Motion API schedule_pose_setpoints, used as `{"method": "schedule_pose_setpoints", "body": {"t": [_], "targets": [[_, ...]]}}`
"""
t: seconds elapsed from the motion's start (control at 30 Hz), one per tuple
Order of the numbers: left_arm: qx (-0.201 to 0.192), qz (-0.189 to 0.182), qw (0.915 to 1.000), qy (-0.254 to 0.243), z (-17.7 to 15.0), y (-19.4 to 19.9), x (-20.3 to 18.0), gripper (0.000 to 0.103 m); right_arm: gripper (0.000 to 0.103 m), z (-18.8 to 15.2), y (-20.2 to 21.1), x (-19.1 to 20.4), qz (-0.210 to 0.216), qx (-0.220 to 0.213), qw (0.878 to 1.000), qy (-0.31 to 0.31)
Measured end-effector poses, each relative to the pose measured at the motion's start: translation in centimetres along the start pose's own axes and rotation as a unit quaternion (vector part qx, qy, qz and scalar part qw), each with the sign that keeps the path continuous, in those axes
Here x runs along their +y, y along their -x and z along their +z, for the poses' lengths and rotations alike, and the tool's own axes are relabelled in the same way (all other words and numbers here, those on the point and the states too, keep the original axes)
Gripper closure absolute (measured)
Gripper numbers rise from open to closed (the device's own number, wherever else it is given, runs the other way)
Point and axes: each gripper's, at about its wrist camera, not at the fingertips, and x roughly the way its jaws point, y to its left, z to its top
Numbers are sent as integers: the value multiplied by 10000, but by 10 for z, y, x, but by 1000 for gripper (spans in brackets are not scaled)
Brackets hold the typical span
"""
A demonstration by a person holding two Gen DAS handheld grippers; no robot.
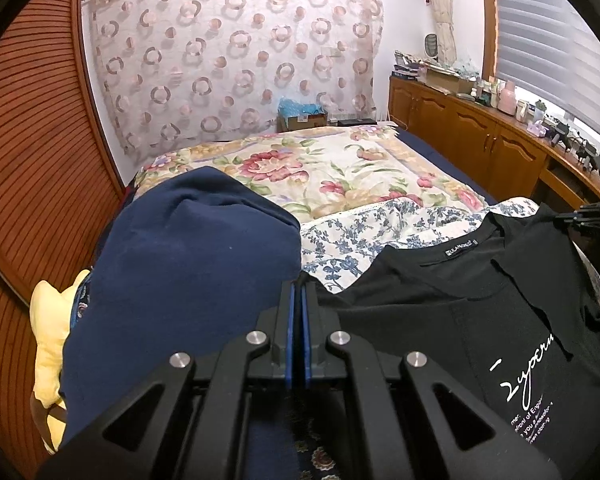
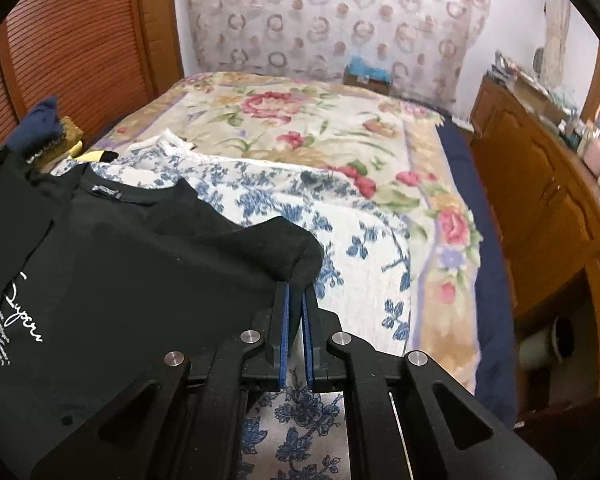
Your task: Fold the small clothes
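A black T-shirt (image 1: 440,312) with white lettering lies front up on a blue-flowered sheet (image 1: 340,240) on the bed, its neck label pointing away from me. My left gripper (image 1: 299,286) is shut, with the shirt's left edge pinched at its tips. In the right wrist view the same T-shirt (image 2: 120,272) spreads out to the left. My right gripper (image 2: 295,288) is shut on its bunched right edge, which is lifted a little off the sheet (image 2: 360,248). The right wrist view is blurred.
A heap of navy cloth (image 1: 188,280) lies close on the left, with a yellow item (image 1: 50,340) beside it. A floral bedspread (image 1: 320,160) covers the far half of the bed. A wooden cabinet (image 1: 480,136) crowded with small items runs along the right. A slatted wooden door (image 1: 40,140) stands at the left.
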Motion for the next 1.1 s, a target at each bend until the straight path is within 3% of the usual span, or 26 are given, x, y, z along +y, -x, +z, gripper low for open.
{"method": "schedule_pose_setpoints", "body": {"t": [0.07, 0.13, 0.23, 0.43, 0.6, 0.67, 0.77, 1.1], "targets": [[-12, 0, 10000, 3, 0, 1, -1, 101, 100, 0, 1, -2, 64, -61, 9999, -125], [-3, -1, 10000, -3, 0, 1, -1, 101, 83, 1, 1, -5, 64, -107, 9995, -290], [-1, -13, 10000, -8, -1, 2, -1, 101, 75, 3, -3, -9, 57, -86, 9991, -421], [-24, -108, 9999, -1, -3, 6, -6, 102, 71, 0, -25, -11, 248, 234, 9975, -619], [-153, -333, 9993, 63, -7, 20, -15, 102, 72, 5, -29, -6, 341, 110, 9969, -695], [-215, -414, 9989, 86, -9, 28, -20, 102, 92, 7, -31, -1, 407, 90, 9975, -574], [-350, -546, 9978, 119, -15, 47, -27, 103, 100, 7, -18, 16, 578, -132, 9978, -312], [-820, -751, 9937, 145, -51, 135, -42, 103, 101, -13, 117, 61, 796, -1301, 9882, 116]]}}
